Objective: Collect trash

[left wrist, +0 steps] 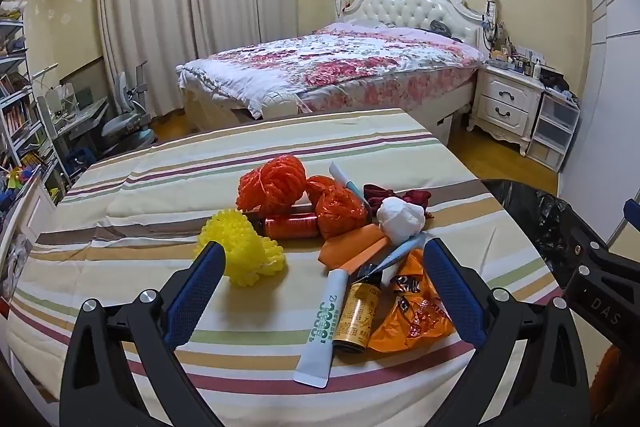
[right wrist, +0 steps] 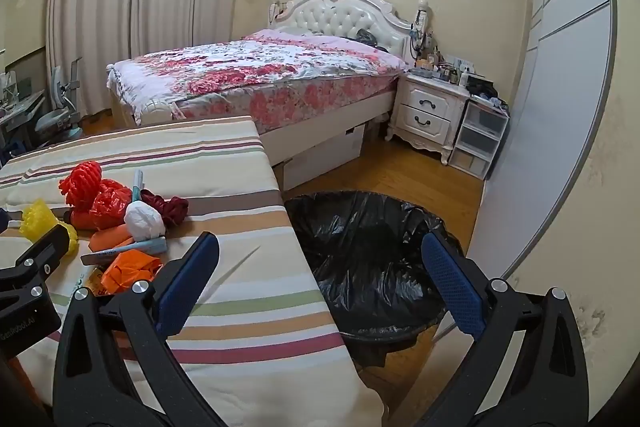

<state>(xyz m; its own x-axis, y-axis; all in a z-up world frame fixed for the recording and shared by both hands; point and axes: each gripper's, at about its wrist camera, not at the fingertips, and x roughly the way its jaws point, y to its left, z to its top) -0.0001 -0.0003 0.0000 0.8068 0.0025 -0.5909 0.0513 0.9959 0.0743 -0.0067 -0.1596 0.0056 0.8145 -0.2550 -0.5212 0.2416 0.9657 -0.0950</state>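
Note:
A pile of trash lies on the striped mattress (left wrist: 140,195): a yellow foam net (left wrist: 240,251), an orange mesh ball (left wrist: 272,183), a red can (left wrist: 290,225), a white crumpled wad (left wrist: 401,218), a white tube (left wrist: 324,327), a yellow can (left wrist: 356,315) and an orange wrapper (left wrist: 416,311). My left gripper (left wrist: 324,263) is open and empty, just above the tube and cans. My right gripper (right wrist: 320,259) is open and empty, over the mattress edge beside the bin with a black bag (right wrist: 368,259). The pile also shows in the right wrist view (right wrist: 120,219).
The bin stands on the wooden floor (right wrist: 400,171) right of the mattress. A bed with a floral cover (right wrist: 260,75) and a white nightstand (right wrist: 428,115) lie beyond. Shelves and a desk chair (left wrist: 128,123) are at the left. A wardrobe (right wrist: 560,67) is at the right.

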